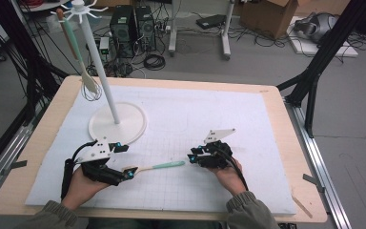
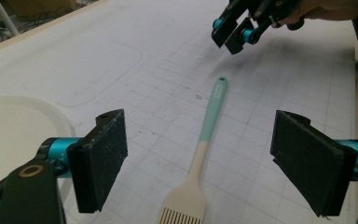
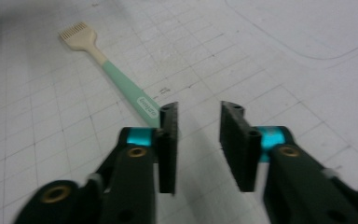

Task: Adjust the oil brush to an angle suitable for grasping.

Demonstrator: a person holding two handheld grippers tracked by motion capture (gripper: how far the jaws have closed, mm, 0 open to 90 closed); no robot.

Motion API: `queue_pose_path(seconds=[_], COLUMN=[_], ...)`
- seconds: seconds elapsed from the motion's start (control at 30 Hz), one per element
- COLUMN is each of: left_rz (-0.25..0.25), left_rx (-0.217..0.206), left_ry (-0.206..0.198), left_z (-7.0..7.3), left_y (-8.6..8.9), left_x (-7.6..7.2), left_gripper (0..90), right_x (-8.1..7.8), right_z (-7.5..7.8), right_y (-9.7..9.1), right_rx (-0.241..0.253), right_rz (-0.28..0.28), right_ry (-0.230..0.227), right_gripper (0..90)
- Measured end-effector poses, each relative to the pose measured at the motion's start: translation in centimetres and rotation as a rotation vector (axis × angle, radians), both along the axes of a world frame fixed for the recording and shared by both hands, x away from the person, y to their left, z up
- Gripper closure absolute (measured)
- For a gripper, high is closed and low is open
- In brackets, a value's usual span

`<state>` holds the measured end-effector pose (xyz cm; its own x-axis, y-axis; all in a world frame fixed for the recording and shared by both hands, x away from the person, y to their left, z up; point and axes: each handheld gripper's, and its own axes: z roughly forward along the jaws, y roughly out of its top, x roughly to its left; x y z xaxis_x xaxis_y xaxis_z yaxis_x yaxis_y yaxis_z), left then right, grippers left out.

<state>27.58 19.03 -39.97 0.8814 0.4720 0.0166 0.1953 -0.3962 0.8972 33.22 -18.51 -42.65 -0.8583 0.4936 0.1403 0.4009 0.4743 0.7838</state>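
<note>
High view: brush lies flat on white foam mat, cream bristle end toward left gripper, mint handle end toward right gripper; brush sits between the two grippers
High view, left gripper: held low over the mat, its lower jaw just beside the bristle end; jaws apart; contact with the brush cannot be told from this angle
High view, right gripper: close to the handle tip, just beyond it; hand behind it resting near the mat
High view, background: white stand with round base on the mat's far left; whisk hanging from its top hooks; mat on wooden table

Left gripper view: brush lies on the gridded mat between the two black pads, clear of both; bristles nearest the camera, mint handle pointing away; jaws wide open, gripping nothing
Left gripper view, far end: right gripper hovers just past the handle's hole end; stand base at left edge

Right gripper view: jaws part-way open with a narrow gap, nothing between them; brush on the mat ahead; its handle end runs in behind the left-hand pad; pressing on it not evident
</note>
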Motion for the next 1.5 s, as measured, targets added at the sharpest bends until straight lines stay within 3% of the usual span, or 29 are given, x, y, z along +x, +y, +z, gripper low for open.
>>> queue_pose_path(seconds=[0.13, 0.33, 0.77, 0.83, 1.0, 1.27, 1.5], left_rz=[-0.017, -0.051, -0.101, -0.115, -0.115, -0.113, -0.129], left_rx=[0.019, 0.051, 0.115, 0.129, 0.152, 0.217, 0.247], left_ry=[0.015, 0.026, 0.061, 0.058, 0.088, 0.083, 0.113], left_z=[-0.3, -0.8, -1.6, -1.7, -2.2, -2.4, -2.9], left_y=[-0.4, -1.4, -3.2, -3.4, -4.0, -5.4, -5.8], left_x=[0.6, 1.0, 2.1, 2.1, 2.5, 3.0, 3.4], left_gripper=[24.1, 32.2, 47.5, 54.3, 57.3, 60.2, 66.7], right_x=[-1.0, -2.1, -3.1, -3.1, -3.1, -3.0, -2.9], right_z=[0.4, 0.6, 0.3, 0.3, 0.2, 0.1, 0.0], right_y=[-1.0, -2.4, -3.8, -3.7, -3.7, -3.6, -3.6], right_rx=[0.0, -0.002, 0.022, 0.017, 0.017, 0.007, 0.004], right_rz=[-0.025, -0.055, -0.08, -0.077, -0.075, -0.076, -0.072], right_ry=[-0.025, -0.066, -0.088, -0.091, -0.09, -0.095, -0.099], right_gripper=[50.7, 42.1, 35.9, 34.7, 34.5, 34.0, 34.0])
